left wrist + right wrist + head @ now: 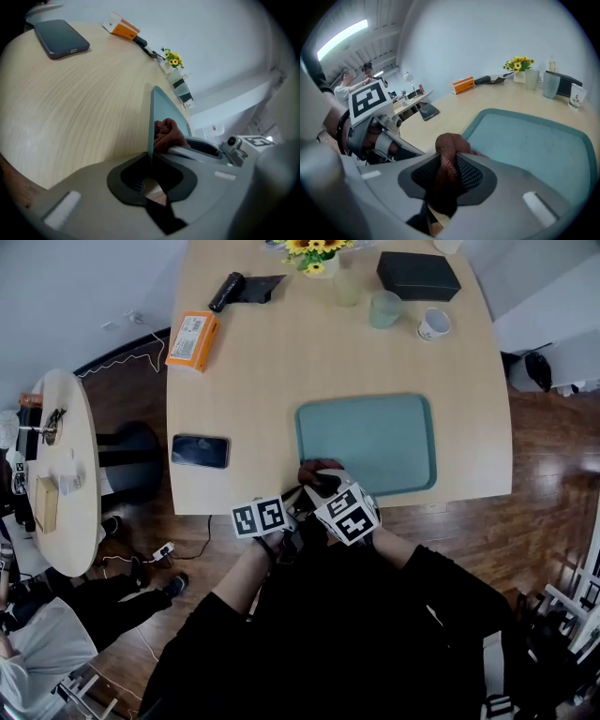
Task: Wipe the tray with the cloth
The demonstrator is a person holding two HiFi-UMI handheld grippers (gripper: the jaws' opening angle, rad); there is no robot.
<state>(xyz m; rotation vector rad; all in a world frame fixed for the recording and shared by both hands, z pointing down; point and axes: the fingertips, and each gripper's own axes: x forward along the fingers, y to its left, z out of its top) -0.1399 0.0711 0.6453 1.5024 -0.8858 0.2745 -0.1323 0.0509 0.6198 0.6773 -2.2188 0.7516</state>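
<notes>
A teal tray (pixel 375 442) lies on the light wooden table (pixel 281 371), close to its near edge. My left gripper (pixel 298 495) sits at the tray's near left corner. In the left gripper view the tray's thin rim (pixel 151 122) runs straight in between the left gripper's (pixel 150 158) jaws, which are shut on it. My right gripper (pixel 323 482) is beside it over the same corner, shut on a bunched brown cloth (pixel 449 152). The cloth (pixel 319 472) bulges out past the jaws onto the tray (pixel 529 140).
A dark phone (pixel 200 450) lies left of the tray. At the table's far end are an orange box (pixel 192 340), a black box (pixel 418 276), two cups (pixel 384 308), a mug (pixel 434 324) and sunflowers (pixel 316 253). A round side table (pixel 66 474) stands at left.
</notes>
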